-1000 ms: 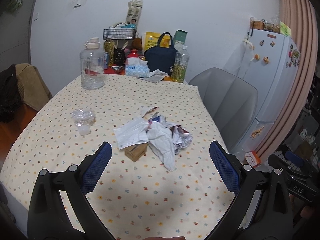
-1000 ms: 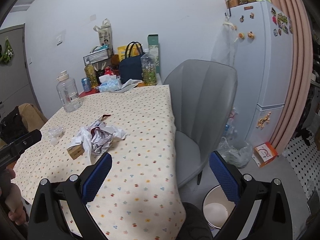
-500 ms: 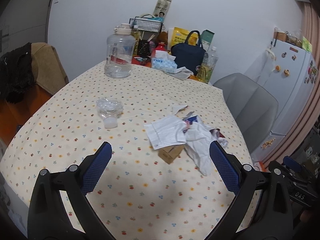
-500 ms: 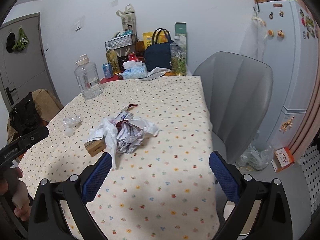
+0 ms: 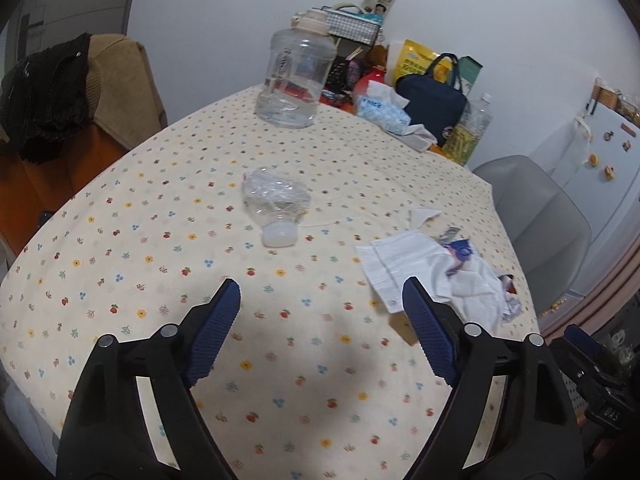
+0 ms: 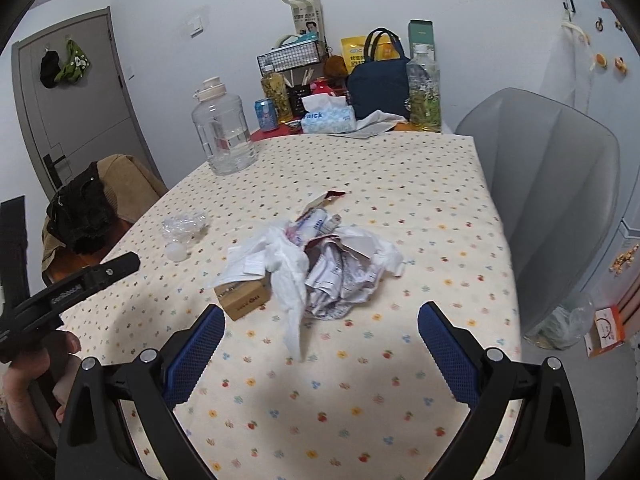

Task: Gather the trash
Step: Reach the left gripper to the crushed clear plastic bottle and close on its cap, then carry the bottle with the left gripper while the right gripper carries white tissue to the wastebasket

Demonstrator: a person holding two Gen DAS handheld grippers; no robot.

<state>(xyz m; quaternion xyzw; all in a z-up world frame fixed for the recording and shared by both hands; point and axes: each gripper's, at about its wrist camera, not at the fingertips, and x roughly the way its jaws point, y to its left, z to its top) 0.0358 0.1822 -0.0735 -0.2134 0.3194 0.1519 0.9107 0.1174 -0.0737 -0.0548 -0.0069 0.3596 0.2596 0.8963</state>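
A crushed plastic bottle (image 5: 275,203) lay left of centre on the table (image 5: 120,248), well in from the left edge, with bare cloth all round it. The left gripper (image 5: 321,316) hovered short of it, jaws closing on nothing. Rightward, the paper heap (image 6: 320,264) sat against a small cardboard box (image 6: 243,295), near the right edge. The right gripper (image 6: 322,334) stood released, empty.

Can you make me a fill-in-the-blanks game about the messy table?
1. The crushed plastic bottle lies on its ____.
2. The crumpled paper pile partly covers a small ____ box.
3. Nothing is between the right gripper pads, so it is ____.
4. The big water jug stands ____.

Missing words: side; cardboard; open; upright
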